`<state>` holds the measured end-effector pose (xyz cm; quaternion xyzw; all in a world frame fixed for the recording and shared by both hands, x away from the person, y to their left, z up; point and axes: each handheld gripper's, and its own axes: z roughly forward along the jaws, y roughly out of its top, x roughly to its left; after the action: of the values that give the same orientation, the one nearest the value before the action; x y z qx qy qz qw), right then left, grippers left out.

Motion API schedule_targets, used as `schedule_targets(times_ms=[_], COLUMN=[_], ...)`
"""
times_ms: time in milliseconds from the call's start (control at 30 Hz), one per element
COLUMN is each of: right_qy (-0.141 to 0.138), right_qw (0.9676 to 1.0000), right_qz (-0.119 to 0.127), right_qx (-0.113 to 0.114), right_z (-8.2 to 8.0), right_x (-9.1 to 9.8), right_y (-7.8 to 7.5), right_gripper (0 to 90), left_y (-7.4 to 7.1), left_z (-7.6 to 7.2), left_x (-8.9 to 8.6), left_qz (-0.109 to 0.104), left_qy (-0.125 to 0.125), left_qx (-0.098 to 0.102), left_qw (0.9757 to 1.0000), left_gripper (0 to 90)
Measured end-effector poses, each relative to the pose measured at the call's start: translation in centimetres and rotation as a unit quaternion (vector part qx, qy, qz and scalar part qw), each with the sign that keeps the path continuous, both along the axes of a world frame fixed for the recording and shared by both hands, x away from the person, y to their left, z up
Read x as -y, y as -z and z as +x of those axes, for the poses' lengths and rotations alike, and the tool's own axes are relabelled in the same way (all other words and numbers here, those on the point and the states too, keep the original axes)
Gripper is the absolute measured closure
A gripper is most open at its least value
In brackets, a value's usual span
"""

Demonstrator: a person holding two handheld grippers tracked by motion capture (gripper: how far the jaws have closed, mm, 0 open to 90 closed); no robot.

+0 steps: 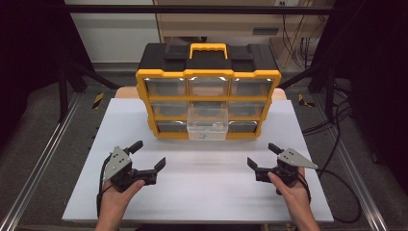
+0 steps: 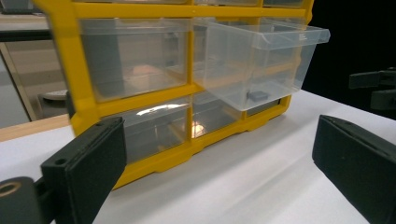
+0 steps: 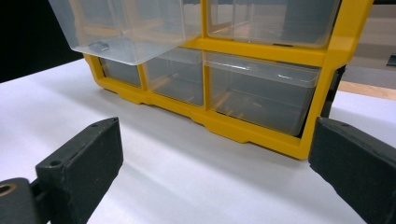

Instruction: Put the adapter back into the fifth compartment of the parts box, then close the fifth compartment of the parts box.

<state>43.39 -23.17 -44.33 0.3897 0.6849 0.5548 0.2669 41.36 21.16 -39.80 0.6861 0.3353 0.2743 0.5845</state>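
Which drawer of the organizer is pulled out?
The middle drawer of the centre row: it juts forward from the yellow organizer over the white table, with a small dark item inside. The other eight sit flush in the frame.

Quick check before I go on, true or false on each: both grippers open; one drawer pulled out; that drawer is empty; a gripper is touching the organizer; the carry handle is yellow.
1. Both the left gripper and the right gripper are open. True.
2. One clear drawer of the organizer is pulled out. True.
3. That drawer is empty. False: a small dark piece lies in it.
4. A gripper touches the organizer. False: both are apart from it, over the white tabletop.
5. The carry handle is yellow. True.
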Motion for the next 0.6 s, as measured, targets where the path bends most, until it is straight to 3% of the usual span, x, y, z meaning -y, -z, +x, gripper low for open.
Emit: schedule_targets(times_ms=[300,600], right_qy=[0.002,0.003], right_qw=[1.0000,1.0000], right_qz=[-0.006,-0.003], right_qx=[0.000,0.000], right_z=[0.0,0.1], right_x=[0.1,0.2], right_y=[0.1,0.1], right_gripper=[3.4,3.4], left_y=[-0.6,-1.1], left_z=[1.0,1.7], left_x=[3.0,4.0], left_qz=[0.009,0.007], left_qy=[0.012,0.012], left_qx=[-0.007,-0.018], left_qw=[0.9999,0.9997], left_gripper=[4.7,9.7])
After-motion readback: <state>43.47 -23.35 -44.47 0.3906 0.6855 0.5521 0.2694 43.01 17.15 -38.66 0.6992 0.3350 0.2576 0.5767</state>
